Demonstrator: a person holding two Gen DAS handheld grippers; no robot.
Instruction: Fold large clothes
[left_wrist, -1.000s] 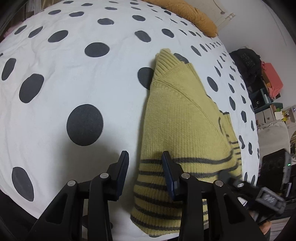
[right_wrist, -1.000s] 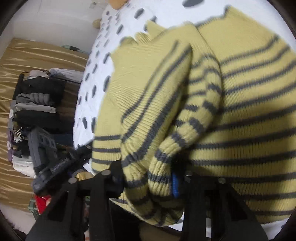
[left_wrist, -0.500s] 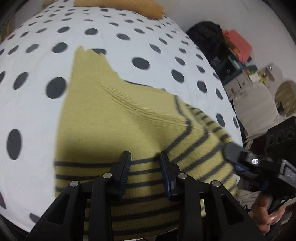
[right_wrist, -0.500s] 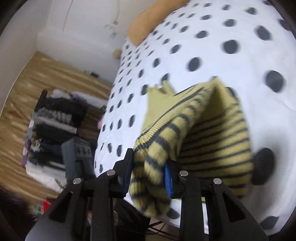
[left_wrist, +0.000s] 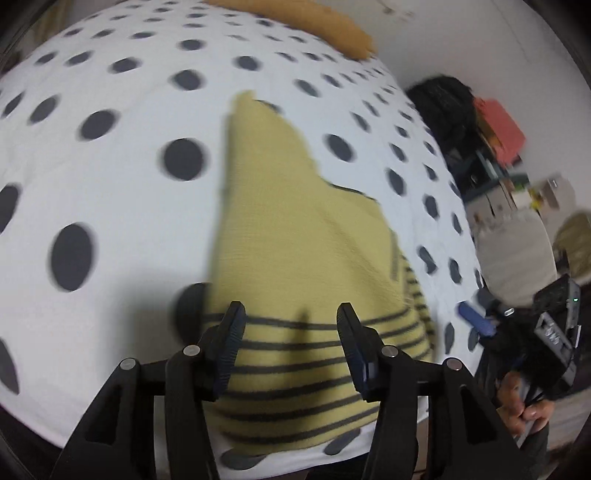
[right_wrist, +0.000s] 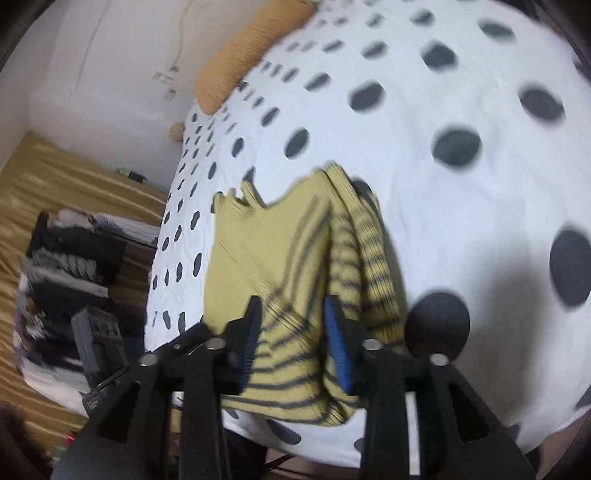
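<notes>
One yellow striped sweater (left_wrist: 295, 258) lies folded on the near edge of the polka-dot bedspread (left_wrist: 110, 184). Both the left gripper (left_wrist: 290, 332) and right gripper (right_wrist: 293, 325) hover above it, jaws spread, holding nothing.

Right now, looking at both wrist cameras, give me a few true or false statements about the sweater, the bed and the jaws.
1. The yellow striped sweater lies on the polka-dot bedspread. True.
2. The right gripper clamps a sleeve. False: its jaws stand open, holding nothing.
3. The left gripper is open above the sweater's striped part. True.
4. The bedspread is plain white. False: it has dark dots.
5. An orange pillow lies at the far end. True.
</notes>
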